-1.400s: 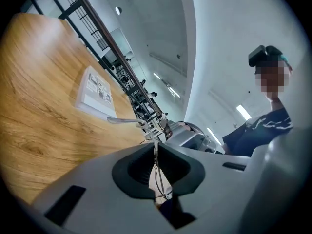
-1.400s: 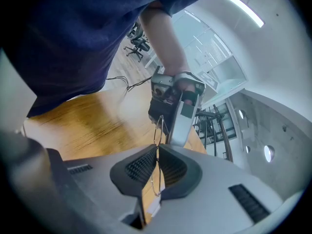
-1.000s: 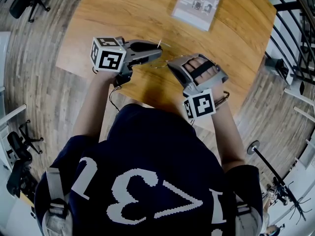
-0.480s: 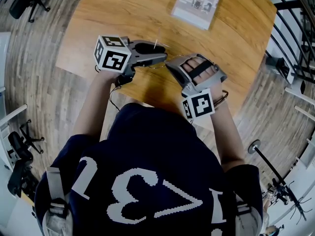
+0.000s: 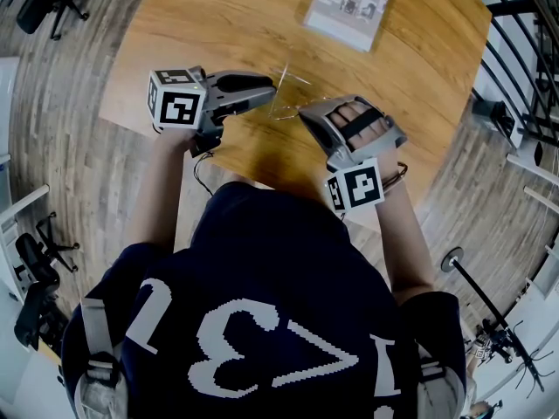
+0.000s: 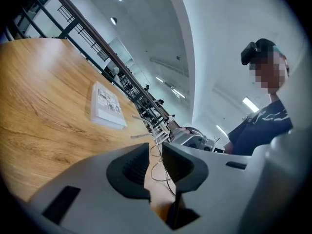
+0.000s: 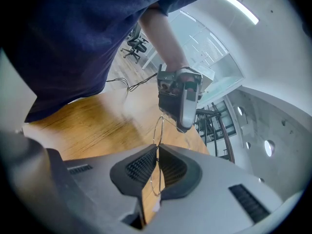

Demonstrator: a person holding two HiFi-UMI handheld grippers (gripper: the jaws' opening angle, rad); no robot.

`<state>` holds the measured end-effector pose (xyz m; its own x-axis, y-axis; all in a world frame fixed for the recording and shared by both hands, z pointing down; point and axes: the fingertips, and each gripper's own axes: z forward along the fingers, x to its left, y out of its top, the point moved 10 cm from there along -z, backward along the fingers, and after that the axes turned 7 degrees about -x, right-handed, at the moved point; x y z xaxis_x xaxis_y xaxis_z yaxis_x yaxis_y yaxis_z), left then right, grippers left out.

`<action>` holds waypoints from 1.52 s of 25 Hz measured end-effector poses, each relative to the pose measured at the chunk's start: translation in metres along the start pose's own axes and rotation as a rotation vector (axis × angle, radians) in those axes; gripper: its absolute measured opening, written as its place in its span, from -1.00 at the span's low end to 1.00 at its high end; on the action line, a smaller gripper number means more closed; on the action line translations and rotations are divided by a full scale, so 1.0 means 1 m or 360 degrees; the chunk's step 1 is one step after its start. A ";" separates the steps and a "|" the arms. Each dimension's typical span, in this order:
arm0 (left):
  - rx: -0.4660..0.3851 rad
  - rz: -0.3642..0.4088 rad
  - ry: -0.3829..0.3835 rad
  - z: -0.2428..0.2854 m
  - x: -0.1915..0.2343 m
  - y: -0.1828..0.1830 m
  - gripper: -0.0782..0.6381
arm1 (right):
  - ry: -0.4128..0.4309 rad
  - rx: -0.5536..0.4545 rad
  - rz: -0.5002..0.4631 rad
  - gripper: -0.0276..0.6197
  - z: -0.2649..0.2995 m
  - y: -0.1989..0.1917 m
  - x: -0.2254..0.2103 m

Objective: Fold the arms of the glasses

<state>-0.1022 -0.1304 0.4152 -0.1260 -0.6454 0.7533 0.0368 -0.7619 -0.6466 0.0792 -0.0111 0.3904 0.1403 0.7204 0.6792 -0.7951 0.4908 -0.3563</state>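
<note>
While the right gripper (image 7: pixel 157 149) clamps the wire rim of the glasses (image 5: pixel 285 103), steadying them above the wooden table (image 5: pixel 218 24), the left gripper (image 6: pixel 156 152) is opening. The frame wire shows in its gap unpressed, so it is probably letting go of a temple.

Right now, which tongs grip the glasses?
The right tongs: their jaws pinch the glasses by the wire rim. The left tongs are opening, clamping nothing.
</note>
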 end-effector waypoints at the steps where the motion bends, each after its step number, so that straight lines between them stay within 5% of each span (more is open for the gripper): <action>1: 0.0003 -0.0004 -0.0007 0.001 -0.001 0.000 -0.56 | -0.0001 0.0000 0.0001 -0.80 0.000 0.000 0.000; 6: 0.0041 -0.0027 -0.0057 0.012 -0.003 -0.002 -0.69 | -0.0005 -0.0001 -0.0009 -0.80 0.000 0.000 -0.001; 30: 0.0283 -0.0179 -0.0224 0.040 -0.003 -0.015 -0.70 | 0.0032 -0.0025 -0.0081 -0.80 0.001 0.003 -0.001; 38: 0.0248 -0.0061 -0.0153 0.024 -0.003 -0.010 -0.62 | 0.0013 -0.0025 -0.0054 -0.80 -0.001 0.005 0.000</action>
<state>-0.0781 -0.1223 0.4220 -0.0354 -0.6124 0.7898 0.1876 -0.7803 -0.5966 0.0764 -0.0082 0.3878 0.1719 0.7070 0.6860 -0.7806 0.5225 -0.3430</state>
